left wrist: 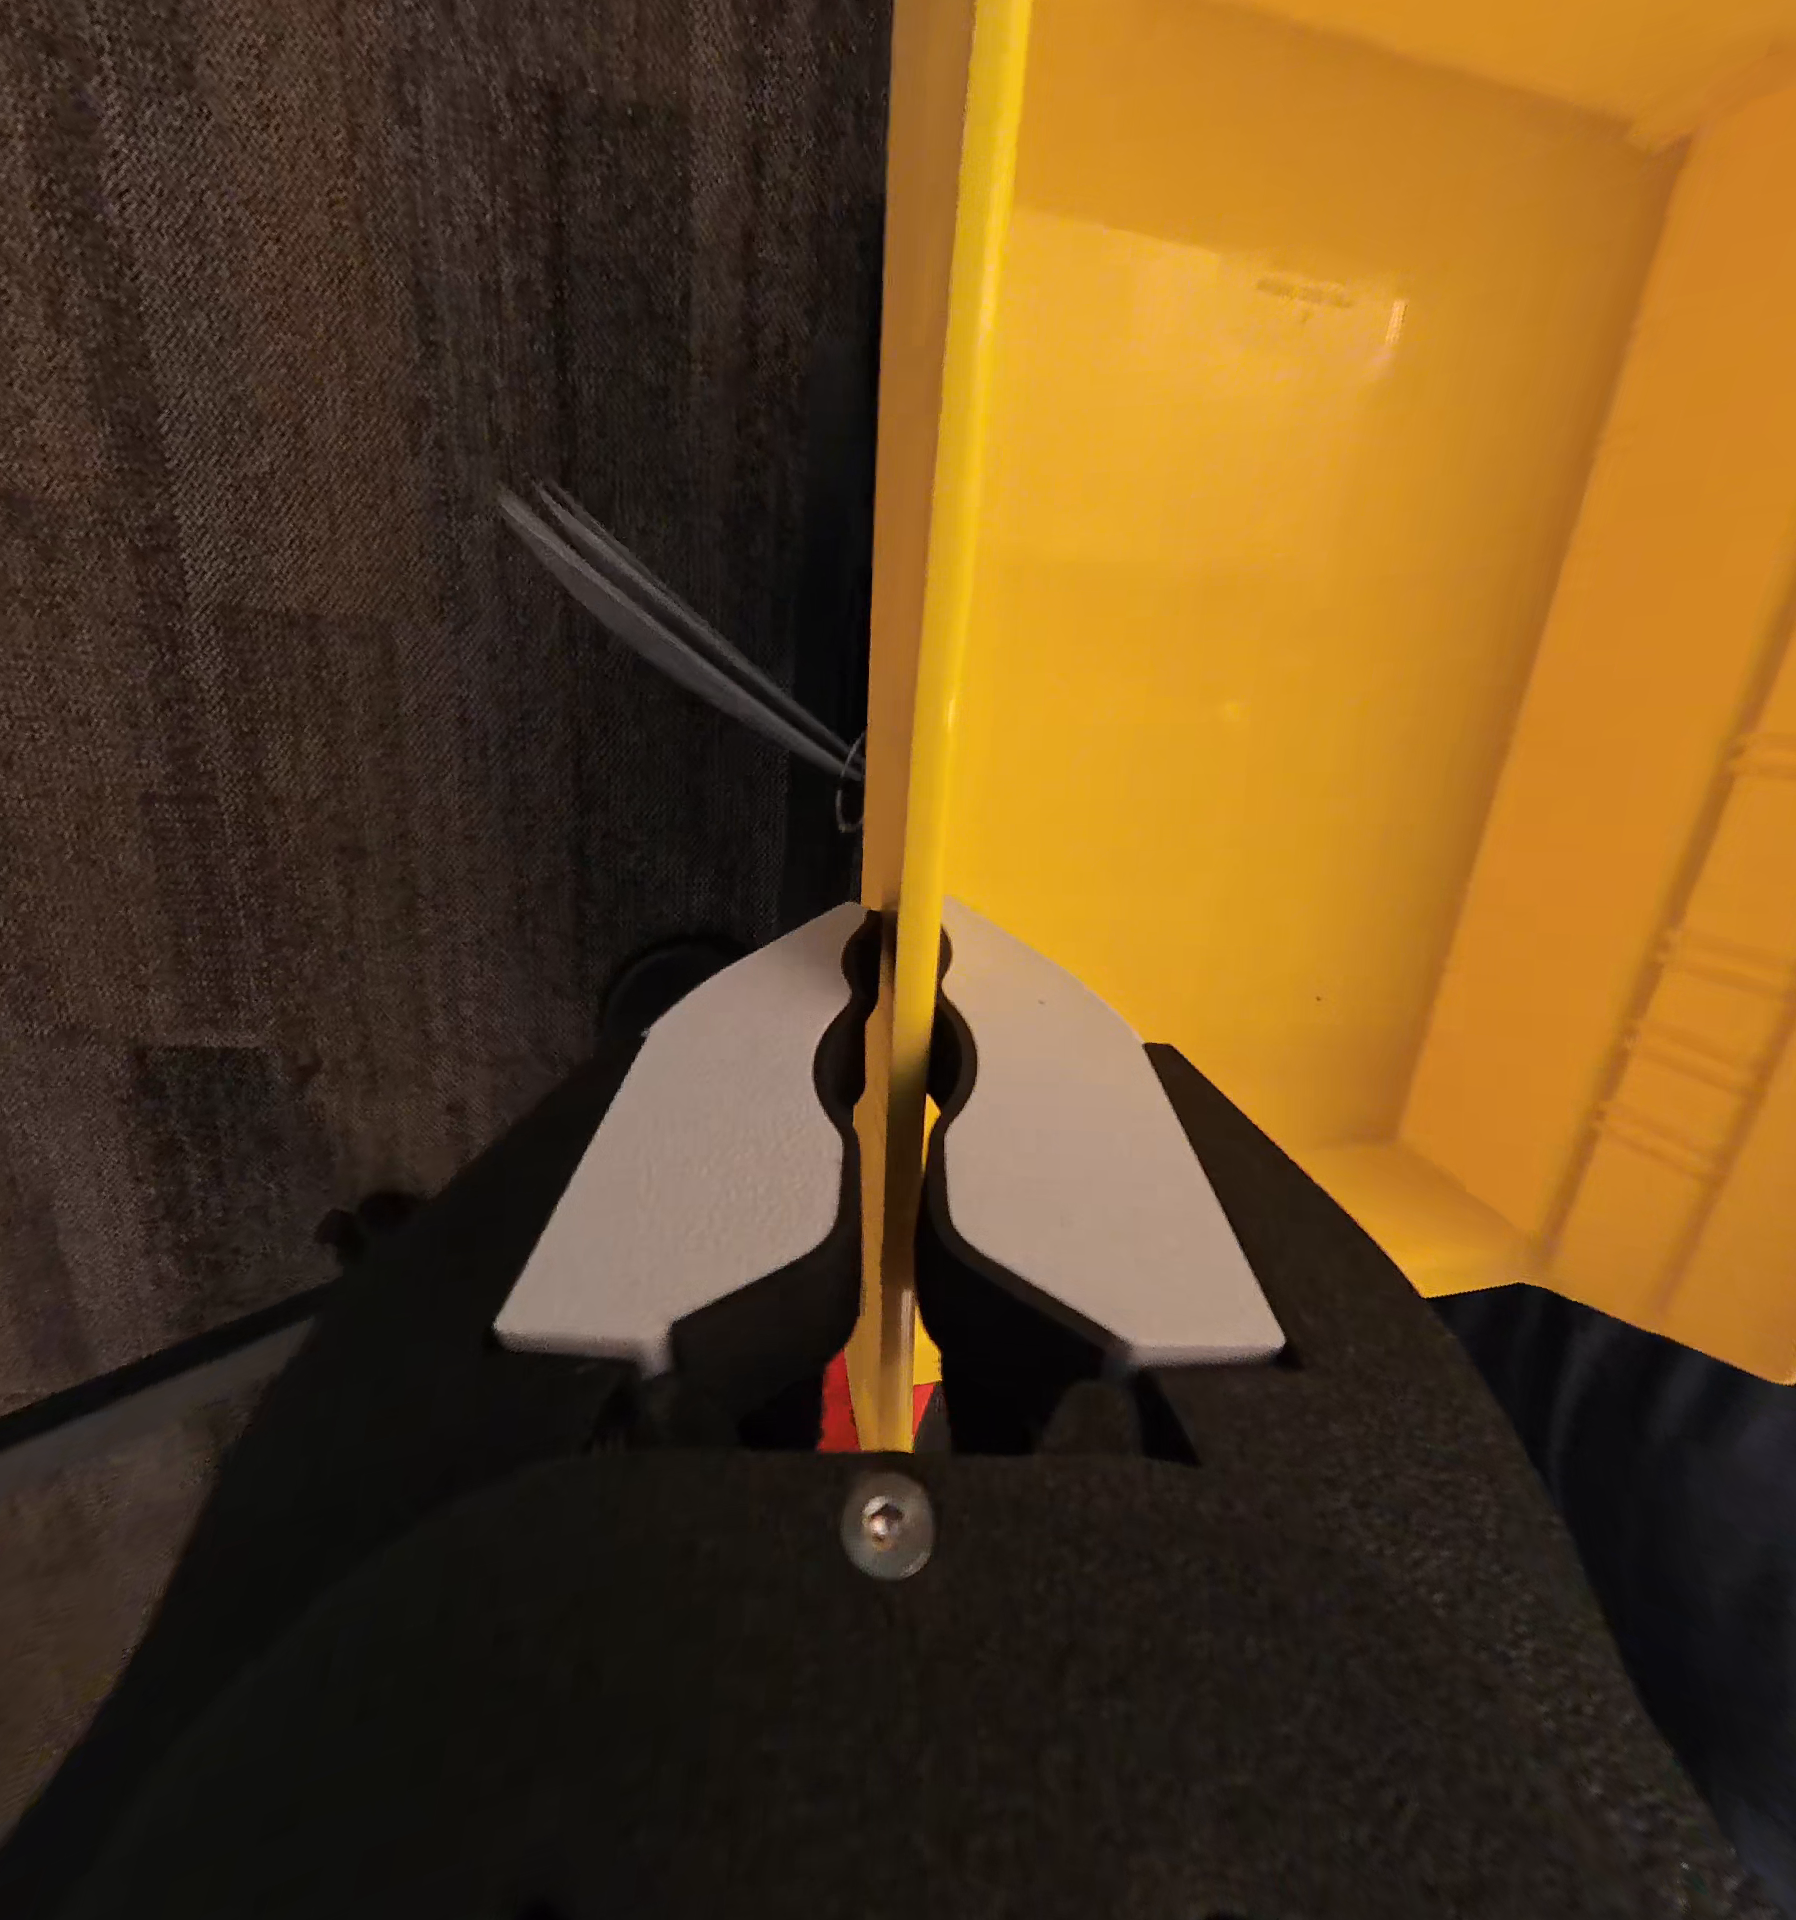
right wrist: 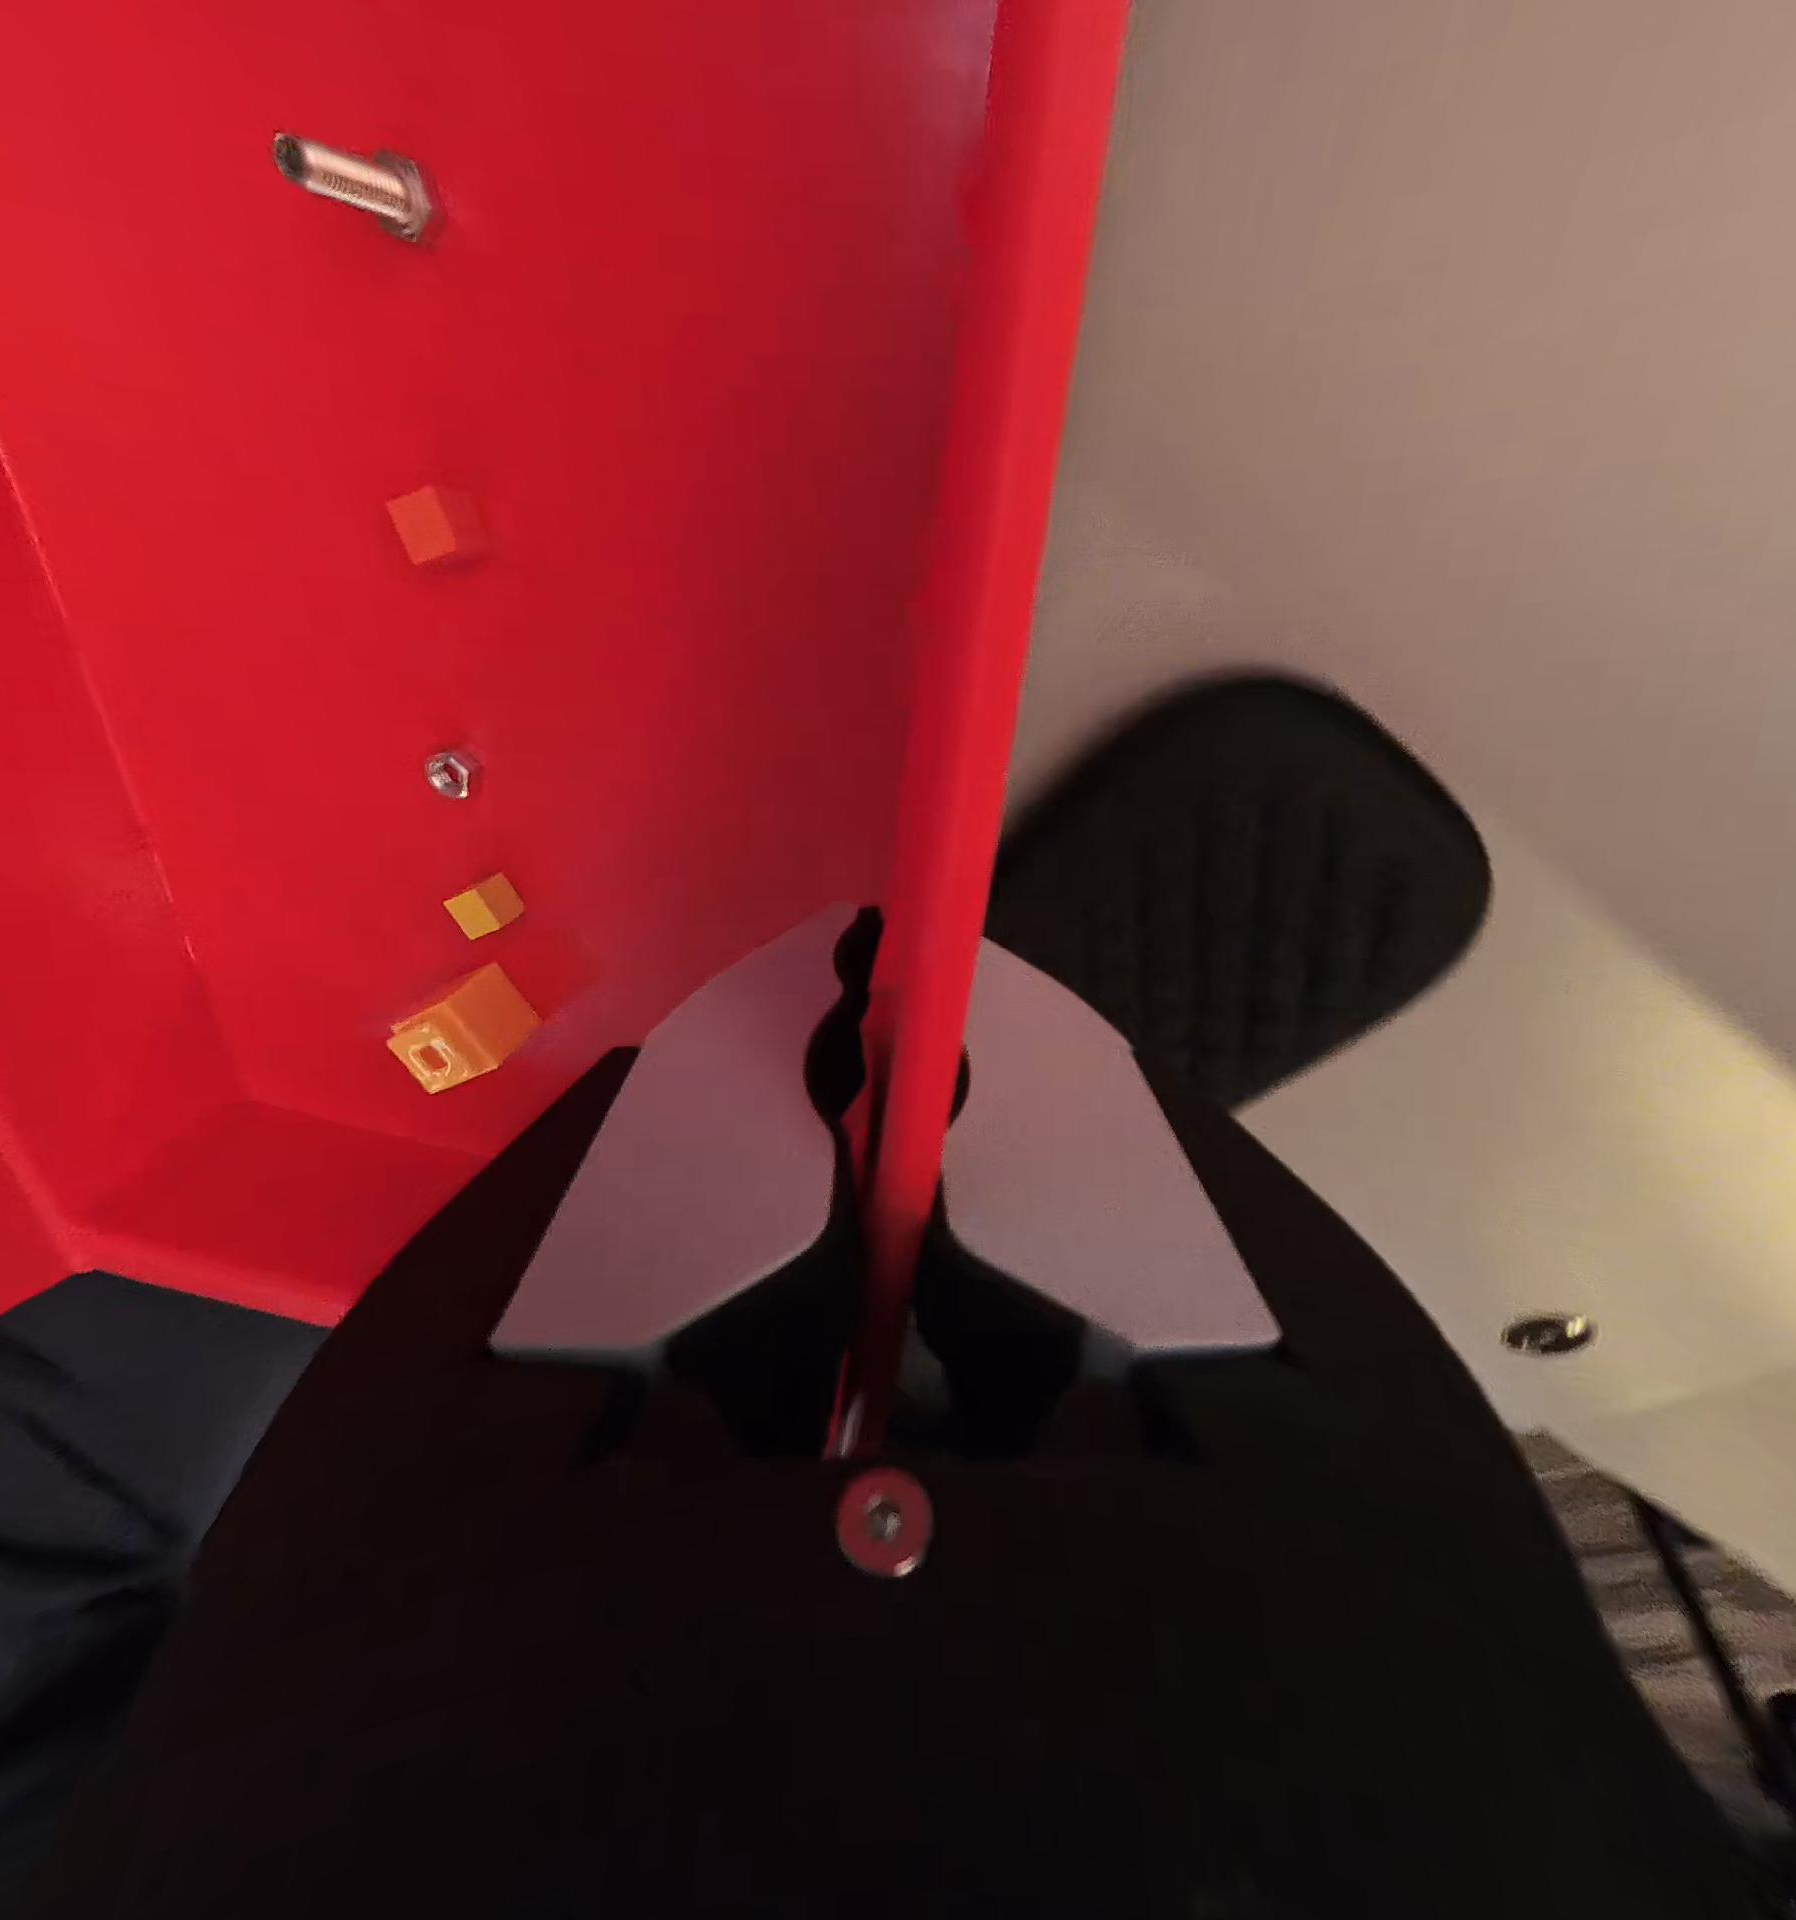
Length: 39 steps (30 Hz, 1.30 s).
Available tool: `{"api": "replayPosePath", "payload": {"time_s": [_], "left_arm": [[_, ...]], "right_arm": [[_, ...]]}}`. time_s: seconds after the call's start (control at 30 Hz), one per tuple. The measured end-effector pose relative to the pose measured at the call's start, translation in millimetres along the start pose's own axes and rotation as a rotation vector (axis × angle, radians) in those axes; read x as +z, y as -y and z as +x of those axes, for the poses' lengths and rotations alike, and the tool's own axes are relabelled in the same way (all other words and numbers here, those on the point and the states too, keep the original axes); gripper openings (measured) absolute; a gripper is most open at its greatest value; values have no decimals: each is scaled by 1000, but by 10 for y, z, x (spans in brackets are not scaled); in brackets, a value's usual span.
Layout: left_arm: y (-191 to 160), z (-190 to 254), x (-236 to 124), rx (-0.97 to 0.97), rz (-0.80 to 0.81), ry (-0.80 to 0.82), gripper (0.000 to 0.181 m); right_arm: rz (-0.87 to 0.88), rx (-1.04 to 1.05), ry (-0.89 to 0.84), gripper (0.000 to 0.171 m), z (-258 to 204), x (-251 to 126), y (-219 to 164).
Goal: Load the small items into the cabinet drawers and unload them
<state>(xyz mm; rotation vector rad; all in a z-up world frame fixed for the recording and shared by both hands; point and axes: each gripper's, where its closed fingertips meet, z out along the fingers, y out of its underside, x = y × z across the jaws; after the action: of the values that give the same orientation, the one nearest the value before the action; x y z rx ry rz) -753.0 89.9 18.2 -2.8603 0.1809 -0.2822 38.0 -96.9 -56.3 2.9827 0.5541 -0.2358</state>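
My left gripper [left wrist: 899, 925] is shut on the side wall of a yellow drawer [left wrist: 1289, 644], whose inside shows to the right and holds nothing I can see. My right gripper [right wrist: 899, 935] is shut on the side wall of a red drawer [right wrist: 665, 468]. On the red drawer's floor, in a row, lie a metal bolt [right wrist: 359, 185], an orange cube [right wrist: 437, 525], a small metal nut [right wrist: 452, 774], a small yellow cube [right wrist: 483, 906] and a larger orange block [right wrist: 463, 1029]. The cabinet itself is not in view.
Dark grey carpet [left wrist: 302, 520] lies left of the yellow drawer, with thin grey strips [left wrist: 655, 634] on it. Right of the red drawer is a pale surface [right wrist: 1496, 416] with a black mesh chair part [right wrist: 1237, 894] and a small metal disc [right wrist: 1546, 1332]. Dark cloth [right wrist: 63, 1507] shows below both drawers. Across from one pair of fingers to the other is roughly 80 cm.
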Motion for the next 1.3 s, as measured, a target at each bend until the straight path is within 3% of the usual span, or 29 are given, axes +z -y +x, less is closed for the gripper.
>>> {"api": "replayPosePath", "payload": {"time_s": [0.33,0.57,0.73,0.87,1.3], "left_arm": [[-322,-314,-165,-59,-39,50,5],[-493,-647,-265,-148,-28,69,5],[-614,-861,-336,-165,-34,116,5],[-645,-935,-431,-163,-34,126,5],[-566,-697,-555,-106,-11,127,5]], "right_arm": [[20,-412,84,3,-1906,269,1891],[80,-432,139,4,-2742,411,3209],[130,-307,127,4,-2731,478,3929],[168,-157,75,4,-2499,546,4287],[211,279,82,4,-1992,788,4420]]}}
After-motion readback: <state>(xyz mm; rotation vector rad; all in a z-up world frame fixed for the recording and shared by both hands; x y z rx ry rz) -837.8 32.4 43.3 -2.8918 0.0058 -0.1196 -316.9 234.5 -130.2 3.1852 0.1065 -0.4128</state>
